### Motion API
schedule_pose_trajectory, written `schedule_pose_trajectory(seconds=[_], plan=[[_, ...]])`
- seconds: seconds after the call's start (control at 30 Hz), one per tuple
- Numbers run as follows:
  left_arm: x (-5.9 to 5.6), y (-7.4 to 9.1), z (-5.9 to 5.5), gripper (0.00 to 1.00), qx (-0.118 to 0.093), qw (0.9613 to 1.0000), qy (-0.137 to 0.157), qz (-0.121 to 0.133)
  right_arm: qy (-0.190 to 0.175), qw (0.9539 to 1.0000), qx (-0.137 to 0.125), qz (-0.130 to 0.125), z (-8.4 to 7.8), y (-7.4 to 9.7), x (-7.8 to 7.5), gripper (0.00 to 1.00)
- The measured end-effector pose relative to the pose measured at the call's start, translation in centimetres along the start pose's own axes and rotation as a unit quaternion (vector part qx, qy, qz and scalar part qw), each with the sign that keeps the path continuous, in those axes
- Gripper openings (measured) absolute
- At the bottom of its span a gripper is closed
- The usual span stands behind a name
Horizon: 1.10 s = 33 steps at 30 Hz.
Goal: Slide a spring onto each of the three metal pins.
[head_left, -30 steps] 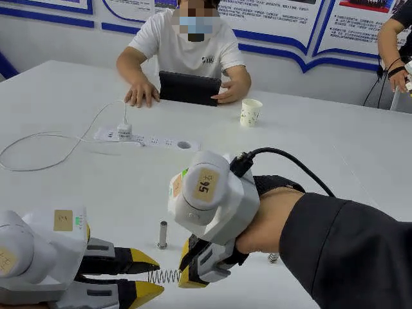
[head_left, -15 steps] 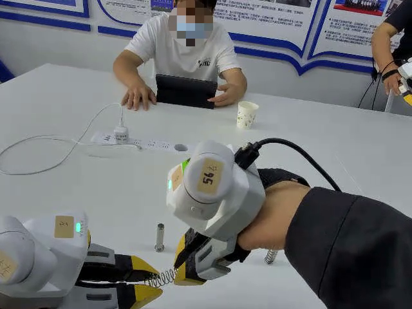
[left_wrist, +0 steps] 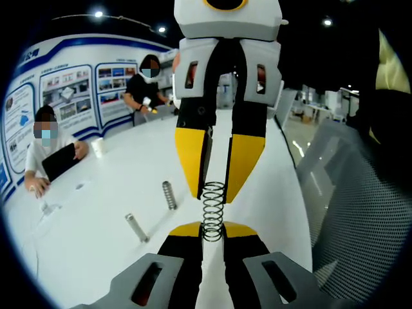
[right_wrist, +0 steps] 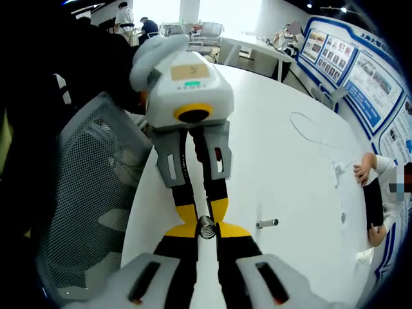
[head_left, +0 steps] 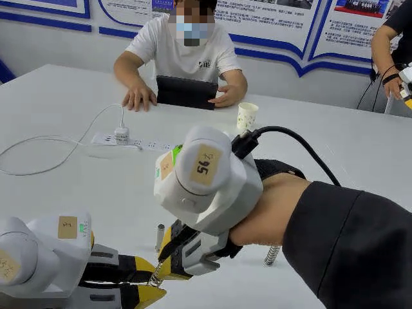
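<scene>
Left gripper point(left_wrist: 211, 232) and right gripper point(right_wrist: 206, 232) both clench one spring point(left_wrist: 213, 205), tips facing. A pin point(left_wrist: 136, 227) stands left of the left jaws.

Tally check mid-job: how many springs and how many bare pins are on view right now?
Springs: 2 (held spring, other spring)
Bare pins: 1 (bare pin)
Total: 3

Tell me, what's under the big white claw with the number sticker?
A spring, pinched by that right claw and the left claw. Behind it a metal pin stands on the table, partly covered. A second spring peeks out under the hand, top hidden.
</scene>
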State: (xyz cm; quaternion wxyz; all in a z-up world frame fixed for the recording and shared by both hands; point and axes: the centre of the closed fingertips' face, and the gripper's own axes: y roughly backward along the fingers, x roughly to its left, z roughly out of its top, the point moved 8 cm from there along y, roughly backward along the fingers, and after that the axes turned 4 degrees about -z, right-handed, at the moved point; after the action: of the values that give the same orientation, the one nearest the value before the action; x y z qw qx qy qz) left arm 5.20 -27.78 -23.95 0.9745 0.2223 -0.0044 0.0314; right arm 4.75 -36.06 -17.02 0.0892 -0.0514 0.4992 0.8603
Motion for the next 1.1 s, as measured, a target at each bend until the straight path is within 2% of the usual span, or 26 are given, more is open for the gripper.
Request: schedule_pose_trajectory(seconds=[0.3, 0.5, 1.1], plan=[[-0.05, -0.14, 0.23, 0.11, -0.006, 1.0000, -0.001, 0.000, 0.001, 1.0000, -0.005, -0.001, 0.38, 0.04, -0.07, 0.12], [-0.01, -0.09, 0.12, 0.11, -0.010, 0.9999, 0.002, 0.002, 0.000, 1.0000, 0.003, 0.002, -0.02, -0.30, -0.01, 0.14], [0.23, -0.20, 0.12, 0.11, -0.019, 0.9997, 0.009, 0.009, -0.016, 0.9998, -0.008, -0.001, -0.20, -0.52, -0.41, 0.12]])
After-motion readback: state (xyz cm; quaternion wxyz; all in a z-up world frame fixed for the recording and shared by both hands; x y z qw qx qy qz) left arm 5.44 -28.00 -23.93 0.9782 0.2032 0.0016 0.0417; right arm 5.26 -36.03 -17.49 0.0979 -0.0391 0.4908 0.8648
